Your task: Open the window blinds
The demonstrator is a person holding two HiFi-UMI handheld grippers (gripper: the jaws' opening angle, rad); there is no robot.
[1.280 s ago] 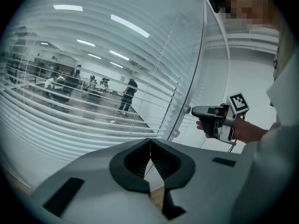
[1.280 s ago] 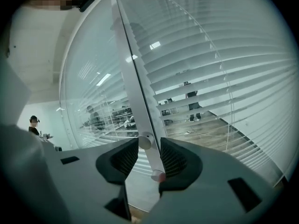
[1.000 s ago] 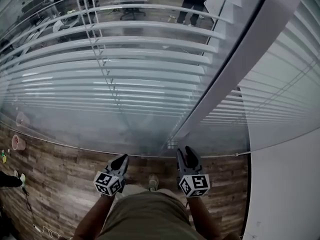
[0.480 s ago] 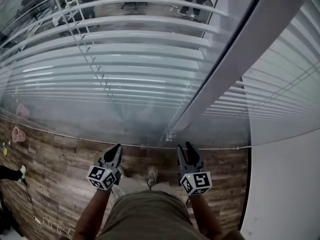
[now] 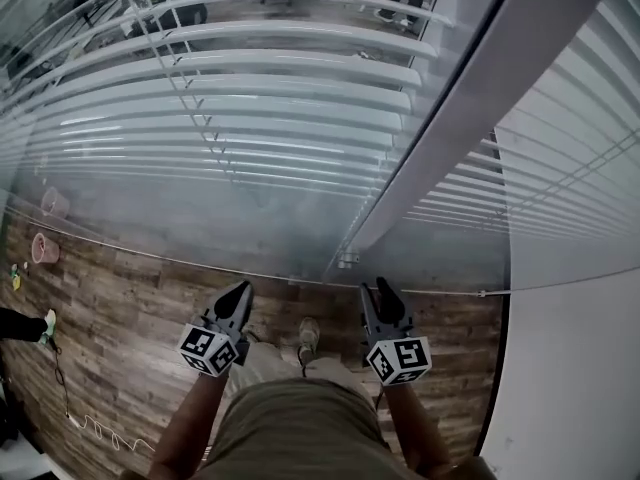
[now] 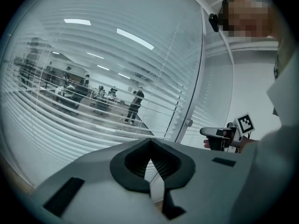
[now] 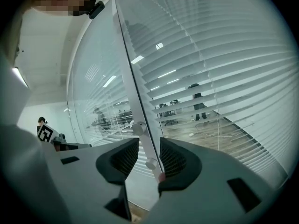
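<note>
Blinds [image 5: 250, 98] sit behind the glass, slats only part-tilted. Right tongs [image 5: 375, 290] gape, empty, aimed at the frame knob [image 5: 347, 260] (likely the tilt control). Left tongs [image 5: 243, 290] pinched together, empty, parked alongside.
</note>
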